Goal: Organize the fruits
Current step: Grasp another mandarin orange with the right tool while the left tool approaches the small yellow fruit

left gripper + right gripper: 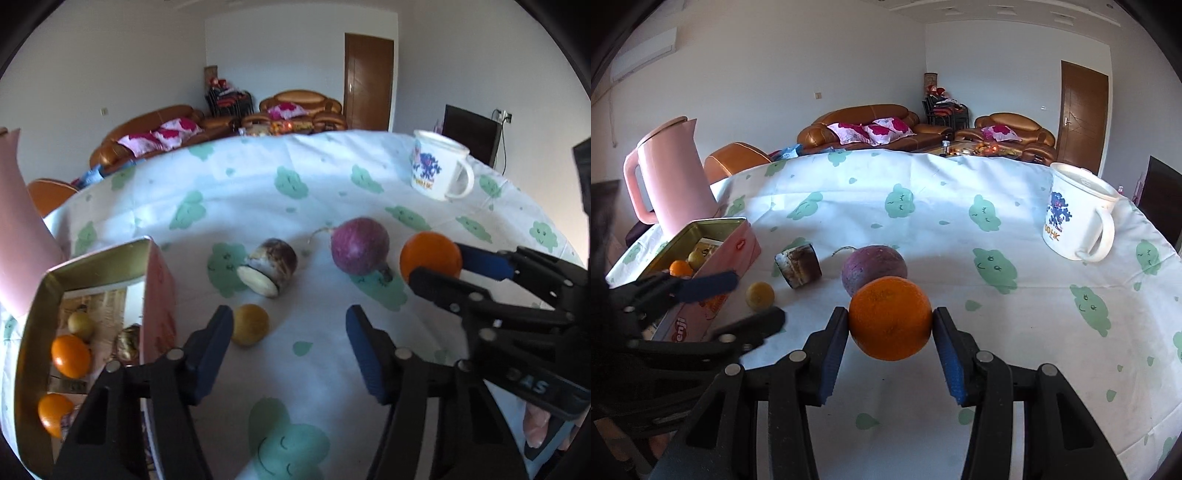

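1. My left wrist camera sits low over the near left of the table [332,166], looking forward and down between its own fingers, close to the open tin [92,266] at its left.
2. My right wrist camera sits further right, tilted down alike, very near the orange [890,319] in front of it.
3. Both views face the far sofas [871,125] and door [367,81], and share the purple onion [360,245], yellow fruit [760,294], mug [1078,218] and tin.
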{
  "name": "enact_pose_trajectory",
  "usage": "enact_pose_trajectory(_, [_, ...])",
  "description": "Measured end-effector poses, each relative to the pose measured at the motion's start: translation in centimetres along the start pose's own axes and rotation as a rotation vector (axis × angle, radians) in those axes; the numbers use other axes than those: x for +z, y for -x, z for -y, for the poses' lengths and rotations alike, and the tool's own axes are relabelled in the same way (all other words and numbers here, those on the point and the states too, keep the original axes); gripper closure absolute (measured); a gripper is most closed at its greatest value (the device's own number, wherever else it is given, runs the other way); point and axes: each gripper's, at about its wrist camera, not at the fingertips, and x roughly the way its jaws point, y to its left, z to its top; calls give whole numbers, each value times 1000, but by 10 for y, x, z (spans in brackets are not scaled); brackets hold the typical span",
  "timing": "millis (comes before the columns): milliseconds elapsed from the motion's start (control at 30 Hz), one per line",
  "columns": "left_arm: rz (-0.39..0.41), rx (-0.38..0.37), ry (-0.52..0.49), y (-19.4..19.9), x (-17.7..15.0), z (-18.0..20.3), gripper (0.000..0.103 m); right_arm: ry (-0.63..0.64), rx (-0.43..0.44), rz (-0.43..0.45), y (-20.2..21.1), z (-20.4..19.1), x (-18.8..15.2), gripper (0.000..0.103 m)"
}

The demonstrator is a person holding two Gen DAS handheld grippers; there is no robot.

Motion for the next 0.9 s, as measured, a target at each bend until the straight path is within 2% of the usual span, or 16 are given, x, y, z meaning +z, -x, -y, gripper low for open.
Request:
enact_pose_trajectory(200, [-28, -8, 43, -13, 4, -10, 40, 22, 4, 22, 3, -6, -1, 54])
enact_pose_trajectory(333, [-23, 4, 47, -13, 4, -14, 51, 9, 16, 25, 4, -3, -1, 54])
enact_pose_trajectory(567, [-32, 15, 25, -15, 4, -13, 52, 12, 14, 32, 4, -3, -1, 54])
enact_pose_trajectory(600, [-30, 33, 19, -15, 4, -12, 54, 12, 14, 31, 5, -3, -1, 54])
enact_pose_trajectory(633, [-3, 70, -4, -10, 4, -8, 67, 12, 15, 33, 5, -3, -1, 54])
enact_pose_trajectory(700, [46, 100, -71, -1, 3, 5, 66, 10, 17, 40, 7, -3, -1, 54])
enact_pose_trajectory(767, [43, 117, -106, -2, 3, 11, 62, 8, 19, 39, 7, -3, -1, 54])
enact_pose_trajectory(900, [-13, 60, -47, -12, 7, -3, 57, 3, 23, 44, 9, -2, -1, 54])
